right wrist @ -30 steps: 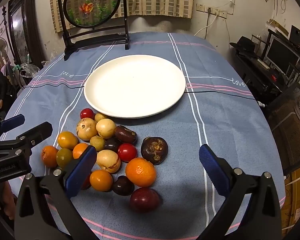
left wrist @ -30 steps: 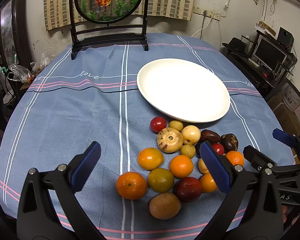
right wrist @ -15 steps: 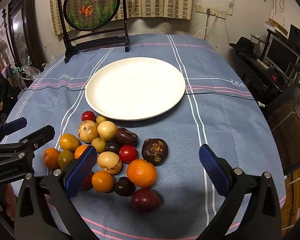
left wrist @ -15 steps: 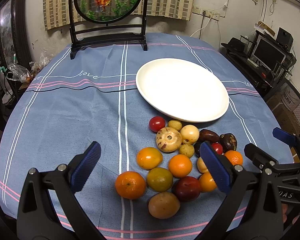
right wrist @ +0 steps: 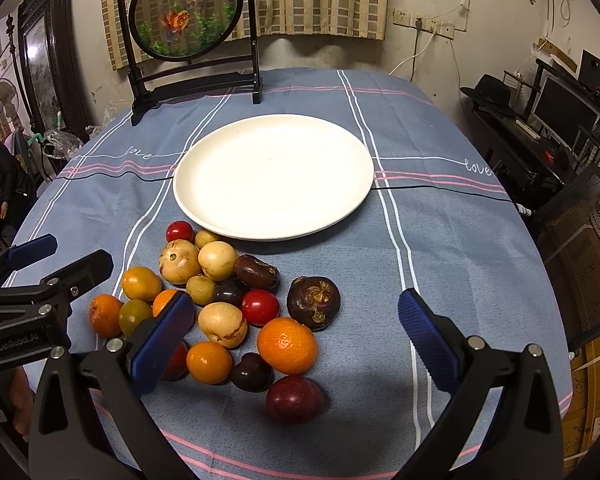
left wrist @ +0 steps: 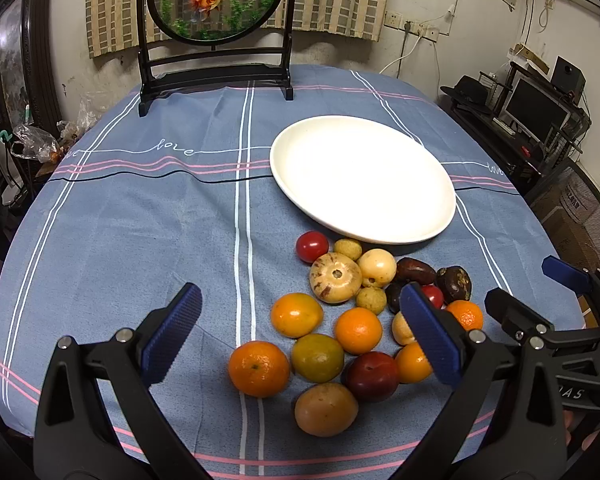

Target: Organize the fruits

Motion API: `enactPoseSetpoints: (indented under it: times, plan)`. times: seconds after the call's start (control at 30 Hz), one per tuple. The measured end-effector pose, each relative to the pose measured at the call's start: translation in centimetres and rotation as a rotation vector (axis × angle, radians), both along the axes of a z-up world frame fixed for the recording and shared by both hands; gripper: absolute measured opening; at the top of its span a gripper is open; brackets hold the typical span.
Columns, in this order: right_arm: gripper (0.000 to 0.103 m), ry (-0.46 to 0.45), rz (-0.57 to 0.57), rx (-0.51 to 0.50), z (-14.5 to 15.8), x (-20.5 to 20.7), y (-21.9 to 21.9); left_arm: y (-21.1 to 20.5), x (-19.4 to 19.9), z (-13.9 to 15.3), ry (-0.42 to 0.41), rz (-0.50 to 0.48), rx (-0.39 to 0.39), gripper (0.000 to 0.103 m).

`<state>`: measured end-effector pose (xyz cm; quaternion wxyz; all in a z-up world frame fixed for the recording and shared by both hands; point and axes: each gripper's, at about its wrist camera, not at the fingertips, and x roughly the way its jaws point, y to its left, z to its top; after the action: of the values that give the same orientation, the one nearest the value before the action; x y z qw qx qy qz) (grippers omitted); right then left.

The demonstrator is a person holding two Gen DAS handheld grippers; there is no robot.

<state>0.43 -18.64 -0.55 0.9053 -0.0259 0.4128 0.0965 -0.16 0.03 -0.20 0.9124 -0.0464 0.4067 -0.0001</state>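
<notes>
Both grippers, left [left wrist: 300,330] and right [right wrist: 290,340], gape empty over fruit [right wrist: 220,300] beside plate [right wrist: 274,232].

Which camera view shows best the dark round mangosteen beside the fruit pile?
The right wrist view: the mangosteen lies unobstructed near the centre, its top pattern visible. In the left wrist view it is smaller, off to the side.

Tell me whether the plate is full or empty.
Empty. The plate shows only bare white surface in both views; all the fruits lie on the tablecloth beside its near rim.
</notes>
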Motion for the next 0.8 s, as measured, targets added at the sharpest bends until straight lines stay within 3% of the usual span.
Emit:
enactPoseSetpoints:
  times: [0.8]
  plan:
    - [0.102,0.005,-0.002,-0.015,-0.17,0.03,0.12,0.04,0.02,-0.12,0.001,-0.003,-0.006,0.101]
